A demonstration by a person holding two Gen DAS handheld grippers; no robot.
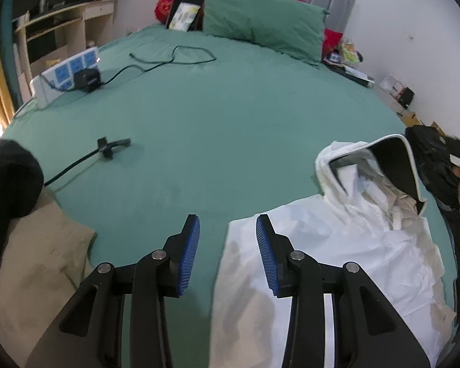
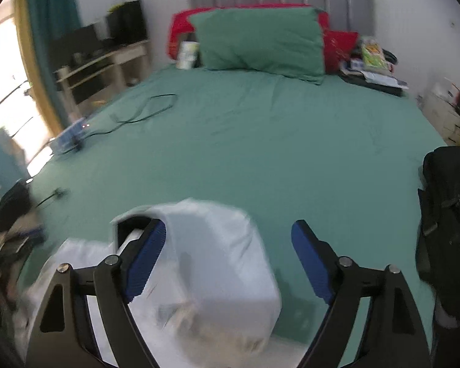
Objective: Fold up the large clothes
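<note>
1. On the green bed point(image 1: 230, 128), a white hooded jacket point(image 1: 337, 245) lies at the near right part of the sheet, its hood point(image 1: 383, 165) standing open with a dark lining toward the headboard.
2. Left gripper point(image 1: 227, 239) hangs just over the jacket's left edge, its blue pads spread apart with nothing between them.
3. Right gripper point(image 2: 228, 253) is spread wide over the hood point(image 2: 205, 245); whether the left pad touches the cloth cannot be told from the blurred view.
4. Near the left gripper, a tan garment point(image 1: 43, 260) and a black one point(image 1: 9, 178) lie at the bed's left edge.
5. Farther off sit a green pillow point(image 1: 260, 18), a black cable point(image 1: 168, 58) and a power strip point(image 1: 67, 73).
6. A black bag point(image 2: 447, 230) rests at the bed's right side.
</note>
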